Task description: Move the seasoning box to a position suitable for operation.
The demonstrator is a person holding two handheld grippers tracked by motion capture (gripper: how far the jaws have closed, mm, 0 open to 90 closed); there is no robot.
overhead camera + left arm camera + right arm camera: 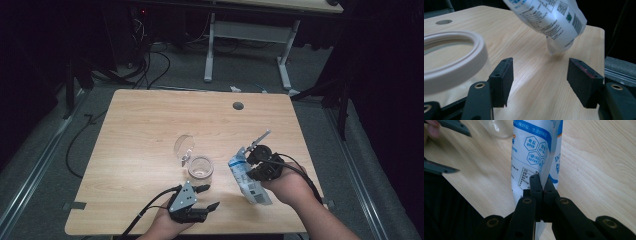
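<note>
A white and blue printed pouch [248,181] hangs tilted over the table's right front part, its lower corner close to the wood. My right gripper [250,160] is shut on the pouch's edge, and the right gripper view shows both jaws [540,183] pinching the pouch [531,150]. A clear glass jar [201,168] stands at the middle with its hinged lid [184,146] swung open behind it. My left gripper [209,196] lies near the front edge just below the jar, open, nothing between its pads [503,76]. It faces the pouch [549,17], with the jar's pale ring [456,57] at its left.
The wooden table [140,125] has a round cable hole [238,106] near its far edge. Behind it stand the white legs of another desk [209,50], with cables on the floor [150,65]. The other hand's open jaws [464,152] show at the upper left of the right gripper view.
</note>
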